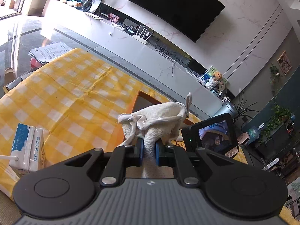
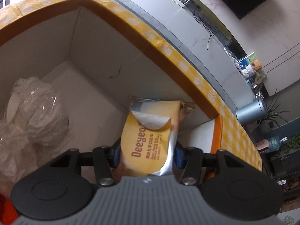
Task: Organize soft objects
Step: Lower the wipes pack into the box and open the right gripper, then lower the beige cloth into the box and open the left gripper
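Left wrist view: left tool (image 1: pixel 148 151) clenched on white towel (image 1: pixel 155 118), bunched cloth rising above pads, tail hanging below. Held over checkered worktop (image 1: pixel 65 86); box opening (image 1: pixel 140 103) just beyond towel, far-right. Milk carton (image 1: pixel 26 148) near left. Right tool's camera (image 1: pixel 211 136) close at right.

Right wrist view: right tool (image 2: pixel 147 152) grasping Deeyeo wipes pack (image 2: pixel 148 140), long axis running away from tool, far end down inside box (image 2: pixel 93 71) near its right corner. Plastic-wrapped bundle (image 2: pixel 31 110) lies at box's left. Right tool nearer box floor; judged: wipes go in first, towel after.
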The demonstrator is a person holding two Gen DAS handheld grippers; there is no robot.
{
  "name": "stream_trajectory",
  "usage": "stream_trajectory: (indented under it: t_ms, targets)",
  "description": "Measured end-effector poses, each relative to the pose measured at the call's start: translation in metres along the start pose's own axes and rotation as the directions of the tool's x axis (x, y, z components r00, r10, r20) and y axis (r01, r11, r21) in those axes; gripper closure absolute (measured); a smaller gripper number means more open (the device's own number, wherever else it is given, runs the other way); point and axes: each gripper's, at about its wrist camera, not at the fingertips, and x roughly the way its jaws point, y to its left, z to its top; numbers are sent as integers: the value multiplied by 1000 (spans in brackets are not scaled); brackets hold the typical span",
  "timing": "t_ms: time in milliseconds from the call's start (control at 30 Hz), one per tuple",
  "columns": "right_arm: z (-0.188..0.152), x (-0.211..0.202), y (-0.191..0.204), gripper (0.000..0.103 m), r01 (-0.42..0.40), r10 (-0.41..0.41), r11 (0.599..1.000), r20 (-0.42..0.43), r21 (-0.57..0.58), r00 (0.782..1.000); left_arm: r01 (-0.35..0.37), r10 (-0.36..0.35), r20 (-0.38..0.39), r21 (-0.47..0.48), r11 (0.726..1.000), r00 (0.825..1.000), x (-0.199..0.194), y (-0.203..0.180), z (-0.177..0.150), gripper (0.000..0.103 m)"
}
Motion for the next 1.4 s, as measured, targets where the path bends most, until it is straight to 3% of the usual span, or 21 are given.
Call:
stream_trajectory:
  t_ms: [133, 200, 267, 533, 700, 867, 1000, 1100, 1267, 1400]
  targets:
    - [-3, -3, 1, 44, -36, 35, 999, -11, -23, 999, -22, 23, 2, -36, 999, 1000, -1, 11, 3, 89]
    - [-3, -6, -4, 31, -60, 60, 998, -7, 7, 998, -27, 27, 8, -50, 998, 1000, -3, 15, 4, 89]
    - [-1, -8, -10, 25, -81, 80, 996, 8, 32, 997, -29, 30, 15, -58, 998, 999, -5, 17, 5, 88]
    - [-7, -33, -35, 20, -142, 127, 982, 124, 121, 984, -38, 38, -10, -23, 999, 999, 3, 8, 2, 88]
    - [-21, -55, -68, 16, -247, 171, 934, 284, 259, 944, -44, 44, -2, 1, 999, 999, 6, -2, 0, 89]
    - [-45, -79, -103, 16, -300, 148, 888, 402, 349, 904, -22, 23, -9, 79, 997, 1000, 5, -26, -2, 88]
    - [-72, -90, -130, 13, -365, 160, 845, 467, 391, 870, -78, 85, -49, 131, 988, 995, 18, -46, -9, 88]
    - [-95, -92, -146, 13, -400, 178, 840, 511, 366, 841, -93, 103, -66, 136, 986, 993, 26, -61, -9, 88]
    - [-124, -85, -170, 13, -402, 153, 823, 524, 402, 838, -137, 156, -86, 200, 970, 984, 46, -89, -8, 88]
    - [-137, -79, -182, 13, -416, 144, 791, 524, 449, 840, -103, 141, -189, 194, 976, 972, 88, -105, -7, 88]
